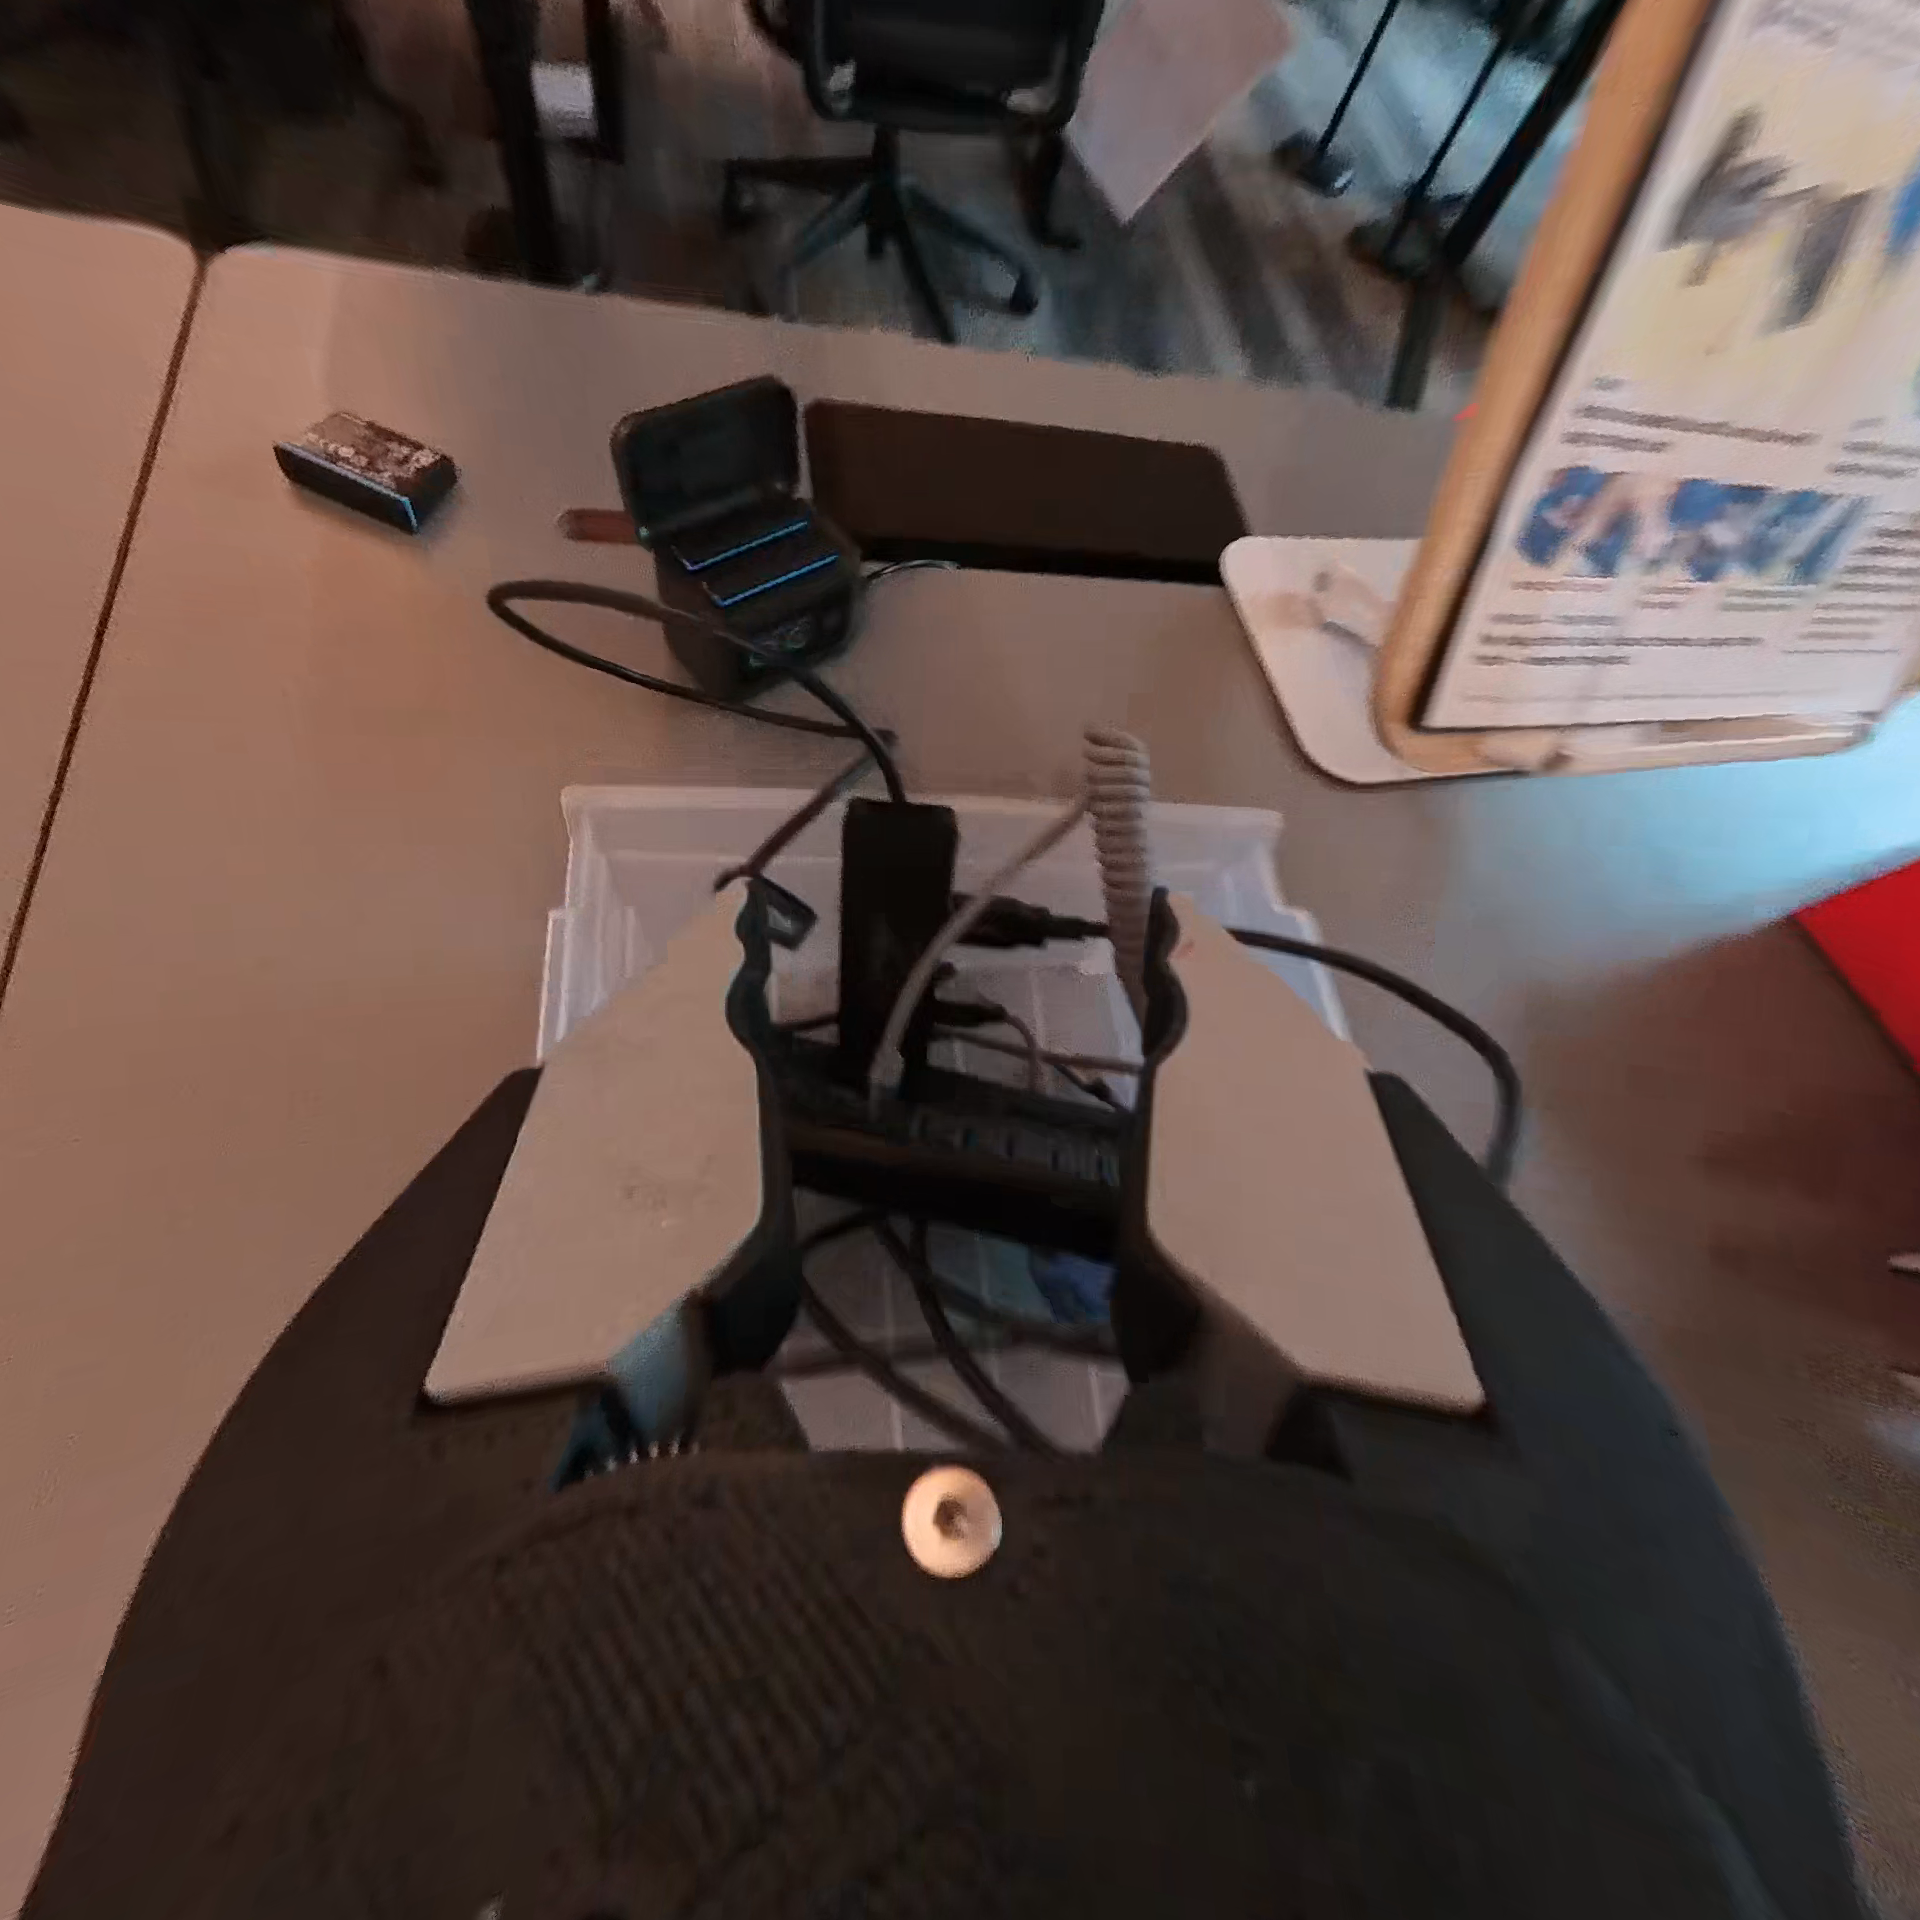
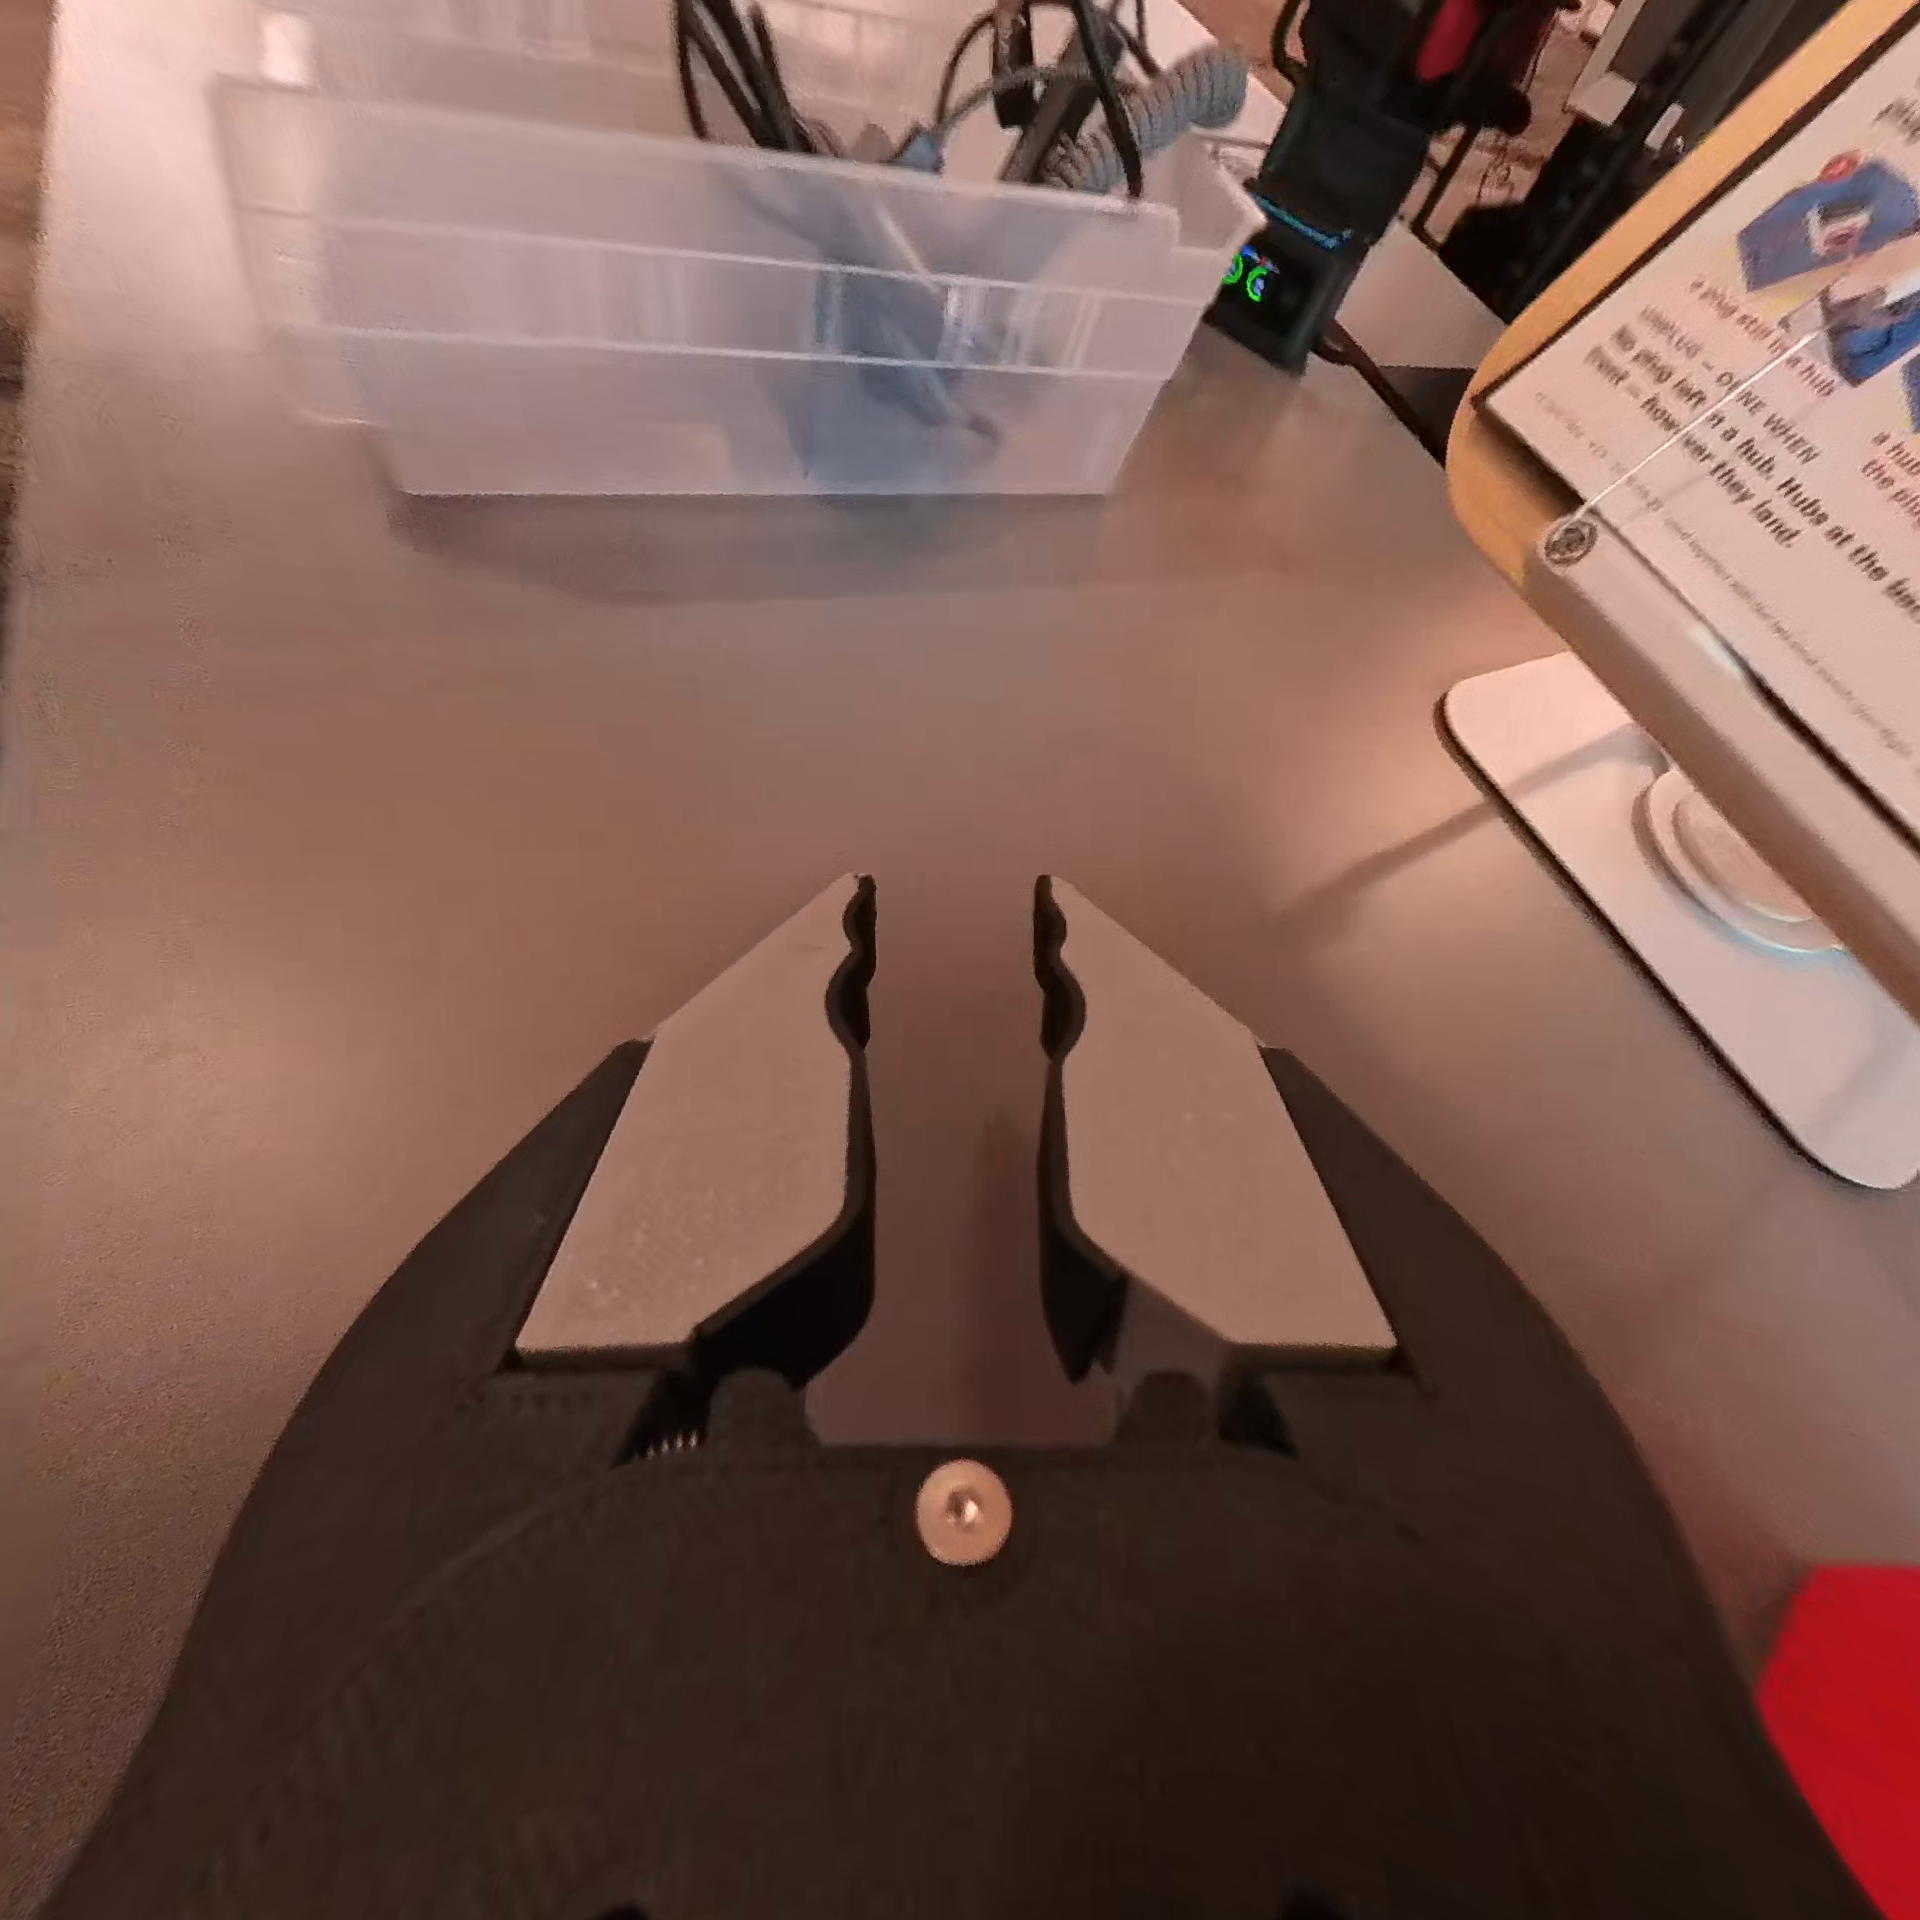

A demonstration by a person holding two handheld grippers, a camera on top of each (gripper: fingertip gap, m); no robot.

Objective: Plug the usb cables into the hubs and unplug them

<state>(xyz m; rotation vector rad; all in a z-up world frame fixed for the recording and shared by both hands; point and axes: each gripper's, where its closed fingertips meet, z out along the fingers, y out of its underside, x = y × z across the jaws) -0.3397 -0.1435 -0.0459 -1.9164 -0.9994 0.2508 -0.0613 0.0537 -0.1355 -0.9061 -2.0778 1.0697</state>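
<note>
A clear plastic bin (image 1: 623, 831) on the table holds black USB hubs and a tangle of cables. My left gripper (image 1: 956, 920) is above it, its fingers closed against the two ends of a long black hub (image 1: 956, 1153). A grey cable (image 1: 935, 966) runs into that hub and black cables hang under it. A second black hub (image 1: 899, 914) stands on end behind it, next to a grey coiled cable (image 1: 1117, 821). My right gripper (image 2: 956, 894) is open and empty over bare table, well short of the bin (image 2: 727, 343), where the cables (image 2: 1039, 94) stick up.
A black charger case (image 1: 738, 551) with a lit display (image 2: 1283, 281) stands behind the bin, and a loose black battery (image 1: 364, 473) lies far left. A wood-framed instruction sheet (image 1: 1662, 416) on a white base (image 2: 1621, 914) stands to the right. A red patch (image 2: 1860, 1714) is near right. One gripper's finger ends stand about 35 cm off the other's.
</note>
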